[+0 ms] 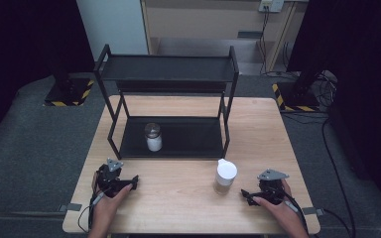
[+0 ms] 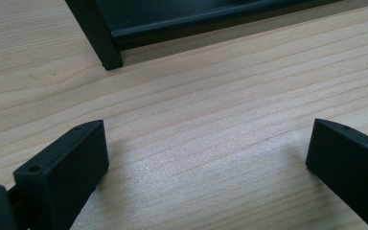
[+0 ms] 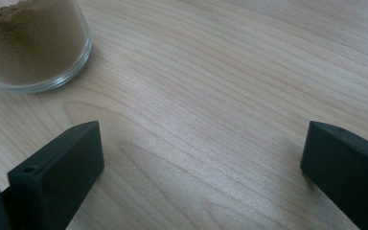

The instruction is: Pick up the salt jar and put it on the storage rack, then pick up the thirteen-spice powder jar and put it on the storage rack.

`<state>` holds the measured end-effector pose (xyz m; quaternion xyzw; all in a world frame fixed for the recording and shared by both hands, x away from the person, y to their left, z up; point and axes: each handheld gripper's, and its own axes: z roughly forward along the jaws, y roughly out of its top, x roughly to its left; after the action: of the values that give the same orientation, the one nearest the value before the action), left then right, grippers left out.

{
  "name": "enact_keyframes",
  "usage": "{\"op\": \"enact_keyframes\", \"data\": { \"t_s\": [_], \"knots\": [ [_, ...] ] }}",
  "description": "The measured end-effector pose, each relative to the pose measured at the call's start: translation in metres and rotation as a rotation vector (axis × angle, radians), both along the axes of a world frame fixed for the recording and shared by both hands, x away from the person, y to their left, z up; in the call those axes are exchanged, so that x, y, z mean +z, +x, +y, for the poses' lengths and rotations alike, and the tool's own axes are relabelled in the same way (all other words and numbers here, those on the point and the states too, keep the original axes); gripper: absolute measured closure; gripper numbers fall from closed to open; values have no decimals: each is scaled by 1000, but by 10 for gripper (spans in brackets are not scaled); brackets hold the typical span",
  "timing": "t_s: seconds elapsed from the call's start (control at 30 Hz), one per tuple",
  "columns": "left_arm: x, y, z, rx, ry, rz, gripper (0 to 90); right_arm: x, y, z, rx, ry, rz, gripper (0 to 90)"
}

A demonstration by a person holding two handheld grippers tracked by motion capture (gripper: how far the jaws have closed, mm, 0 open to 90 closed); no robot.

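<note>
item: clear glass jar of brown powder, white lid (image 1: 225,177) — on table in front of black metal rack (image 1: 167,111); right gripper (image 1: 247,194) beside it, jaws apart, empty. risk: a sideways nudge likely tips it.

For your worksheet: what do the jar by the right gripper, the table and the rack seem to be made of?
Jar: clear glass, seemingly; brown powder shows through; white cap, probably plastic.
Table: pale wood or wood-look laminate, matte; grain lines show.
Rack: likely black-coated metal; thin, straight bars.
</note>
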<state>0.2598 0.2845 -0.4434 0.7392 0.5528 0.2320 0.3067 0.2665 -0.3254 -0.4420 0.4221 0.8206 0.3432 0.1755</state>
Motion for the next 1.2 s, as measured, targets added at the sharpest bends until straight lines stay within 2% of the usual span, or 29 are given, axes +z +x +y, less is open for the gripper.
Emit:
{"op": "enact_keyframes", "data": {
  "t_s": [0.4,0.57,0.73,1.2],
  "knots": [
    [0,-1,0,-1,-1,0,0,0,-2,-1,-1,2,-1,17],
    [0,-1,0,-1,-1,0,0,1,-3,-5,2,11,3,59],
    [0,-1,0,-2,-2,0,0,4,0,-12,30,36,24,74],
    [0,-1,0,-3,-2,0,0,20,2,-12,112,14,29,80]
  ]
}}
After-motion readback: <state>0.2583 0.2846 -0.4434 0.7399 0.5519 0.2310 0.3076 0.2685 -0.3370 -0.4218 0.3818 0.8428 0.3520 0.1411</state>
